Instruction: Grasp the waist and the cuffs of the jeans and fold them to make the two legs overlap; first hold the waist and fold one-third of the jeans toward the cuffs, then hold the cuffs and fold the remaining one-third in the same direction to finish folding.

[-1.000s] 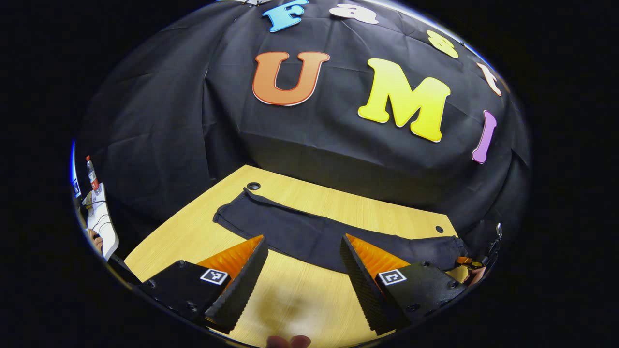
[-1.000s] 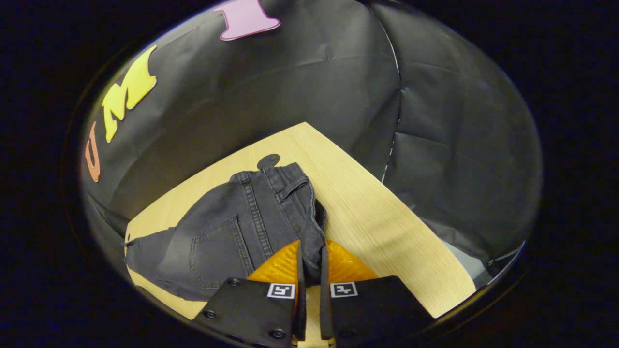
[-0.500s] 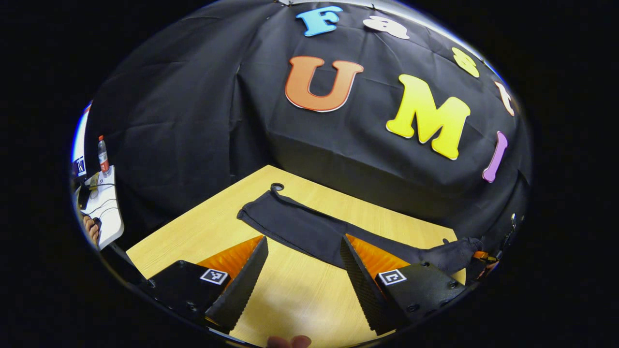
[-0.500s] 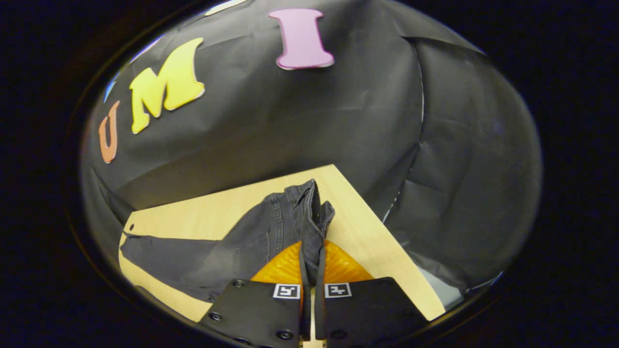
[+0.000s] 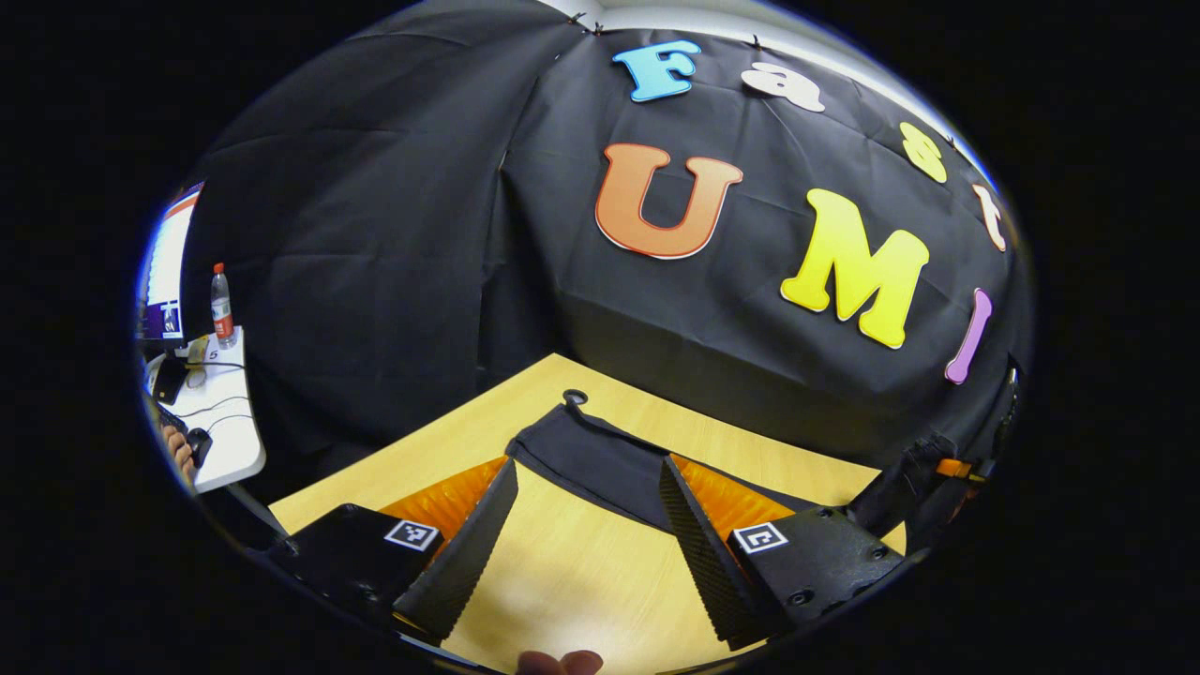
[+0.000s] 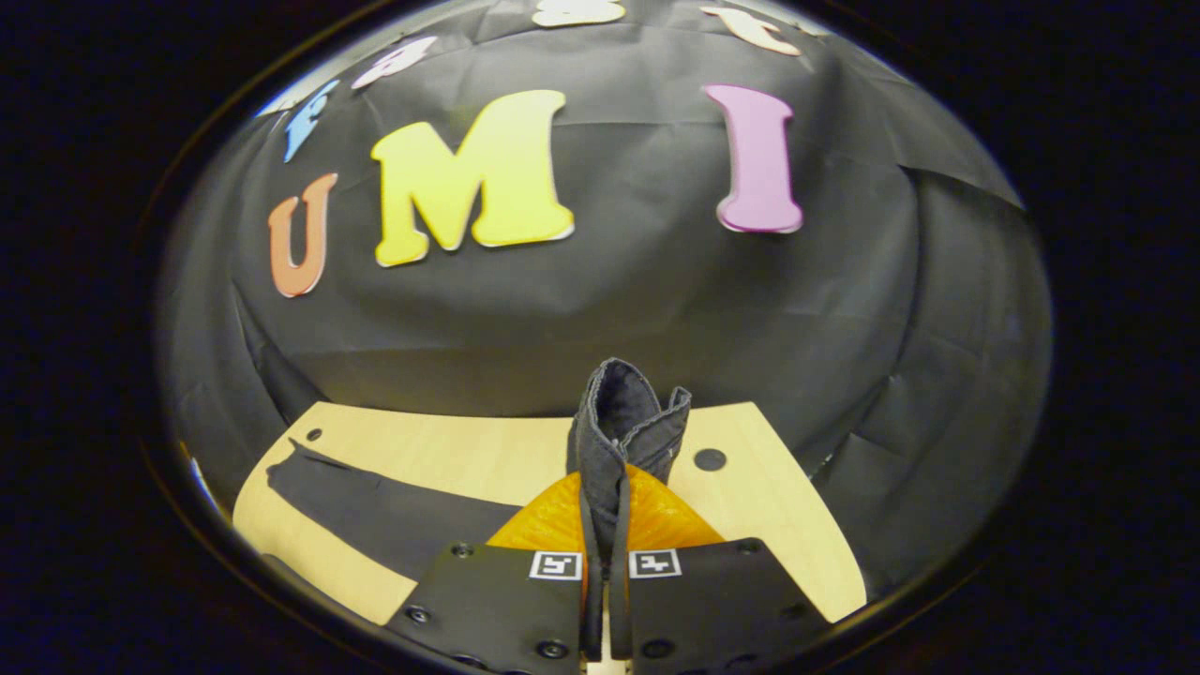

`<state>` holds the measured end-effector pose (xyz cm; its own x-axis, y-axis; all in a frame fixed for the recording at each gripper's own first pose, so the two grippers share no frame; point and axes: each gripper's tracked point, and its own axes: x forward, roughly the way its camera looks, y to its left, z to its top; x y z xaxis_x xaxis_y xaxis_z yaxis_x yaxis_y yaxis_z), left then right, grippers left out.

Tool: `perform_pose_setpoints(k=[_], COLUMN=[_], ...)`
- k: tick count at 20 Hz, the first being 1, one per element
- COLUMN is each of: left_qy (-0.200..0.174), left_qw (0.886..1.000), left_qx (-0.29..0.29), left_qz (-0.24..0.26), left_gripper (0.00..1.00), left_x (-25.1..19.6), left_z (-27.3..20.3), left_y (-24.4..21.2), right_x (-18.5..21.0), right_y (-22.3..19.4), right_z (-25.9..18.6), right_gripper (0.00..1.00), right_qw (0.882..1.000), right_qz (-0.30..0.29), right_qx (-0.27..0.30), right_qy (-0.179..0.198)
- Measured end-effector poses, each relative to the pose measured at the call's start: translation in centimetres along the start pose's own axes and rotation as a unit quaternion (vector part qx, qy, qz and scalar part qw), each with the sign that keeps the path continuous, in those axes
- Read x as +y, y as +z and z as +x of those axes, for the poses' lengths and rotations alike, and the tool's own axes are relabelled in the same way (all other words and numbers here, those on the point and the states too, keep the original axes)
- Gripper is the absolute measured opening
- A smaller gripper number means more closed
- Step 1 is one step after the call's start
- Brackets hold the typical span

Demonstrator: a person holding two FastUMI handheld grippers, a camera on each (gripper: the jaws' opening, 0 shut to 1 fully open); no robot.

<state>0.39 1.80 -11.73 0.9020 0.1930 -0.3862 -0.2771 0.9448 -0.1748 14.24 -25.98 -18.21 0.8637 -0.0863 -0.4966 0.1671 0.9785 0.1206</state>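
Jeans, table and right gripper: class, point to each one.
jeans point(image 6: 623, 412), right gripper view, lifted waist fold.
table point(image 5: 572, 572), left gripper view, bare wood.
right gripper point(image 6: 606, 511), right gripper view, between its fingertips.

Bottle point(image 5: 221, 302) on a side white desk point(image 5: 220, 436).

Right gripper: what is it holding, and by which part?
The right gripper is shut on the jeans, gripping the waist end, which stands lifted above the table.
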Motion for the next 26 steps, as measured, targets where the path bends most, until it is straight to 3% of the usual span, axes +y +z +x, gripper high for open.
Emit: perform_pose_setpoints(k=[8,15,18,24,26], left_qy=[0.013,0.009,0.01,0.007,0.004], left_qw=[0.999,0.999,0.999,1.0,0.999], left_qx=[-0.027,-0.01,0.0,0.02,0.028], left_qz=[0.034,0.041,0.045,0.023,0.016], left_gripper=[0.98,0.98,0.98,0.98,0.98], left_x=[4.5,7.5,9.0,10.8,11.2], left_z=[-1.3,0.5,1.5,3.0,3.6], left_y=[1.4,1.0,0.7,-0.4,-1.0], right_x=[16.0,28.9,31.7,33.2,33.9], right_y=[-2.2,-11.8,-16.4,-20.5,-20.9], right_z=[3.4,9.0,10.4,11.0,10.3], right_gripper=[0.04,0.04,0.0,0.05,0.21], right_qw=[0.996,0.987,0.981,0.966,0.962], right_qz=[-0.053,-0.1,-0.14,-0.223,-0.232], right_qx=[0.016,0.071,0.097,0.104,0.112], right_qy=[0.076,0.102,0.093,0.072,0.094])
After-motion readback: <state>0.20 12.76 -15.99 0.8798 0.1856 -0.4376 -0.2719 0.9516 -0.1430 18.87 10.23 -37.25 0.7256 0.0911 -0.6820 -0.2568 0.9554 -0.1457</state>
